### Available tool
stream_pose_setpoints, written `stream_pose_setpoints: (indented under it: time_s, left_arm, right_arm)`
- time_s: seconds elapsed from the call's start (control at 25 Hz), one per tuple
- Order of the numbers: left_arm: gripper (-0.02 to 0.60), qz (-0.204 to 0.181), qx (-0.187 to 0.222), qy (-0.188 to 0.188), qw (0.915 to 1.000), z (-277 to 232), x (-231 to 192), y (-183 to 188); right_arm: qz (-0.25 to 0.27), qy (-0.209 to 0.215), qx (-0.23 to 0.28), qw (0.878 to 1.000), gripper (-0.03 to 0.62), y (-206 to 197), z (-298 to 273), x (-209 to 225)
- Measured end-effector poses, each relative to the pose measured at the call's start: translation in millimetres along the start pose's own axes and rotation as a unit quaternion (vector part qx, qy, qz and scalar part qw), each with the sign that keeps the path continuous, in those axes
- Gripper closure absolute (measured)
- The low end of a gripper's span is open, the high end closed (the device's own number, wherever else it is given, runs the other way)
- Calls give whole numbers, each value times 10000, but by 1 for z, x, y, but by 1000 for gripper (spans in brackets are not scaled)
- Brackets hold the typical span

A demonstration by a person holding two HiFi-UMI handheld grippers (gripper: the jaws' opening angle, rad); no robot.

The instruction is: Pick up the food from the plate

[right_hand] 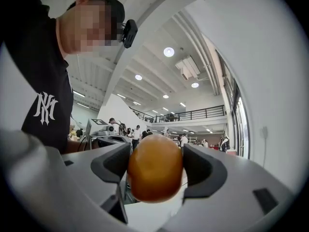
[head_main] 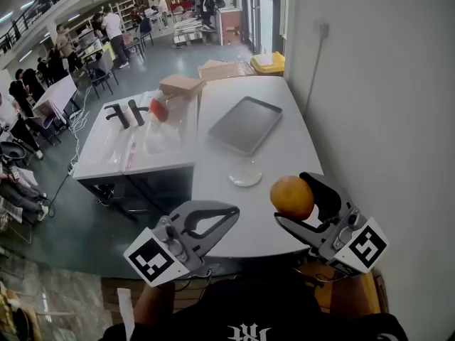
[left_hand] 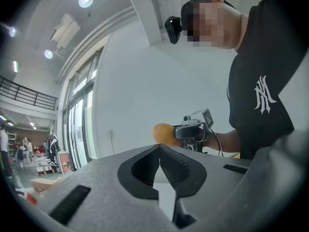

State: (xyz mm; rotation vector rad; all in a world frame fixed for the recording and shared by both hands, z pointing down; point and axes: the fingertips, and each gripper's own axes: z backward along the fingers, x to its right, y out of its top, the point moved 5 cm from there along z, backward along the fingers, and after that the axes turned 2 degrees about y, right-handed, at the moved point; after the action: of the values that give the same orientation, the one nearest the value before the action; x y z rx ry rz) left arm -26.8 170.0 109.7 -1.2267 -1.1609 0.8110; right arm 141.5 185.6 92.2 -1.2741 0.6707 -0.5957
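Gripping orange (right_hand: 154, 168) in right gripper (head_main: 293, 200), squeezed between both pads, raised clear of worktop (head_main: 284, 155), at 5 o'clock in head view. Holding left gripper (head_main: 229, 213) at 7 o'clock off the worktop's near edge, pinched fully together, nothing inside. Seeing small clear plate (head_main: 245, 182) flat on worktop at centre, at 11 o'clock from orange and well apart from it. Seeing grey tray (head_main: 245, 124) at 12 o'clock beyond plate, near, not touching. Seeing orange from left gripper view too, past the pinched tips, gripped in the other tool.
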Motion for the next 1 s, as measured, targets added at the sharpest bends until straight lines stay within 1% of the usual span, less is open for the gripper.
stream_pose_setpoints:
  time_s: [0.08,0.16,0.24,0.32,0.4,0.56,0.68,0.76,0.92,1.0]
  left_arm:
    - [575,47,-45,-47,10000,-14,9,1]
    - [575,7,-101,-89,9999,-28,19,5]
    - [575,-6,-197,-92,9998,-41,29,9]
    - [576,95,-185,-81,9997,-49,36,12]
    - [575,206,-156,-52,9997,-53,40,14]
    - [575,380,-290,25,9989,-63,50,4]
    - [575,595,-363,115,9975,-60,60,0]
    - [575,630,-388,176,9971,-57,62,-1]
    - [575,702,-409,297,9963,-60,63,-13]
    - [575,757,-461,325,9955,-61,65,-18]
  right_arm:
    - [-147,-26,64,9999,255,-2,18,6]
    - [-304,2,81,9995,255,-2,35,11]
    - [-367,36,40,9993,255,-2,50,15]
    - [-387,99,51,9992,255,0,58,18]
    - [-376,203,58,9991,255,2,61,19]
    - [-415,390,87,9983,255,-1,63,20]
    - [-485,479,19,9977,255,-10,71,14]
    - [-508,592,6,9970,255,-12,72,11]
    - [-655,883,154,9938,255,-19,62,15]
    - [-625,972,57,9933,255,-27,60,15]
